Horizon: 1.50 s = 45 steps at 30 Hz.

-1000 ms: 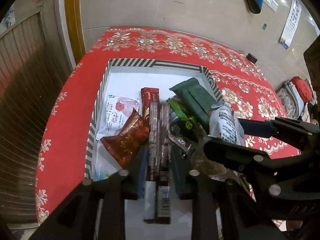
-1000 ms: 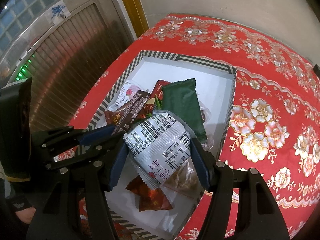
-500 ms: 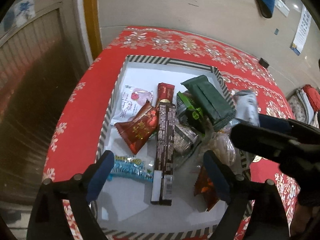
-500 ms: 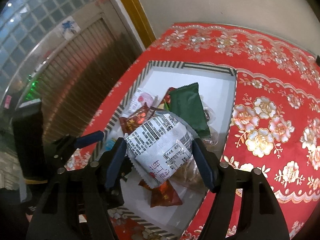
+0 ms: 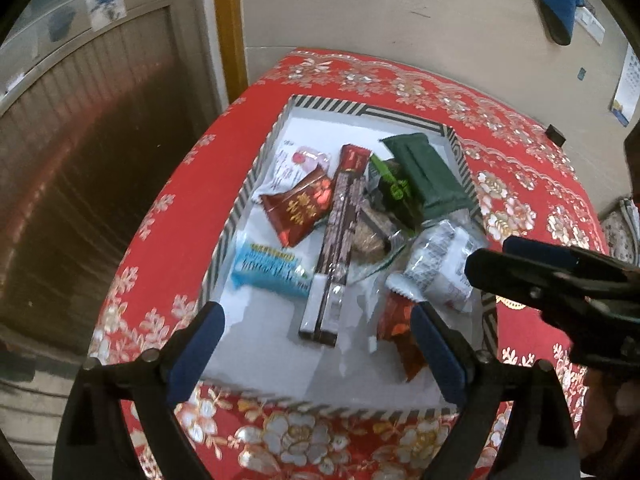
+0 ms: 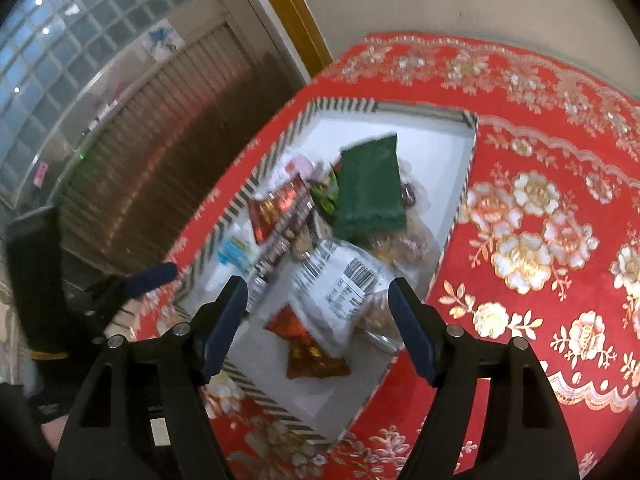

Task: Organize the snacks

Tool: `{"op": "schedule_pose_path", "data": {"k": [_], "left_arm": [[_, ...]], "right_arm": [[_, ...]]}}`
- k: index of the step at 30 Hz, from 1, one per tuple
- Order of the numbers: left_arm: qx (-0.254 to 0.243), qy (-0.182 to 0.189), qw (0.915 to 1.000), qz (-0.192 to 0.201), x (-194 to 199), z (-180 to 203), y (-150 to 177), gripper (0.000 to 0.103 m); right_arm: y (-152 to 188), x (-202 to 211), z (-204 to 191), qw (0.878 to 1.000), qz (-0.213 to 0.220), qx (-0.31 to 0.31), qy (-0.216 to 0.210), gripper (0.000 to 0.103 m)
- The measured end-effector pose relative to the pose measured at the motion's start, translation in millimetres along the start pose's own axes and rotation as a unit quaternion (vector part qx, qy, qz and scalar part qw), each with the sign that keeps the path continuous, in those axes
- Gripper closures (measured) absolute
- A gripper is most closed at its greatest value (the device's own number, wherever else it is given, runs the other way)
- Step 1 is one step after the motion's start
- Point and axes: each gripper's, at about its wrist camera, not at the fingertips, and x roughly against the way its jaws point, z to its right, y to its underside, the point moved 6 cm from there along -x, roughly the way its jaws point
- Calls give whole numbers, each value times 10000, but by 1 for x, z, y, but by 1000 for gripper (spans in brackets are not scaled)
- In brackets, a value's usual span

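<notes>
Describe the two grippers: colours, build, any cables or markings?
The left gripper and right gripper look identical: matte black plastic linkage arms with silver pivot screws, ending in two flat fingers faced with dark blue pads. No cables or printed markings show. The left view also catches the right gripper from the side, same black body and blue pad. Little of the hands shows, so sleeves can't be told.

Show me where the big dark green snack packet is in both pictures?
Left wrist view: the dark green packet lies in the far right corner of the striped box, above the centre of the picture.
Right wrist view: the dark green packet lies mid-picture, on top of the snack pile.
Shared landmark: the white packet with the barcode lies just nearer the cameras than it.
</notes>
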Motion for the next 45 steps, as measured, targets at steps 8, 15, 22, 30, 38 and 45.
{"op": "schedule_pose_path", "data": {"k": [8,15,22,30,38,45], "left_arm": [[57,-99,9997,207,17,5,1,7],[-107,119,9909,1338,57,22,-22,0],[117,-281,9972,685,31,19,-20,0],[350,-677,9965,336,21,11,-12,0],[266,-562,9979,195,20,14,-6,0],[220,-437,9986,199,20,15,-8,0]], "right_arm": [[-4,19,10,9995,245,-196,-94,29],[8,61,6,9982,497,322,54,29],[34,90,10,9965,523,619,217,29],[47,93,9,9951,441,827,300,29],[49,89,2,9950,402,891,196,29],[48,82,-3,9949,359,925,190,29]]}}
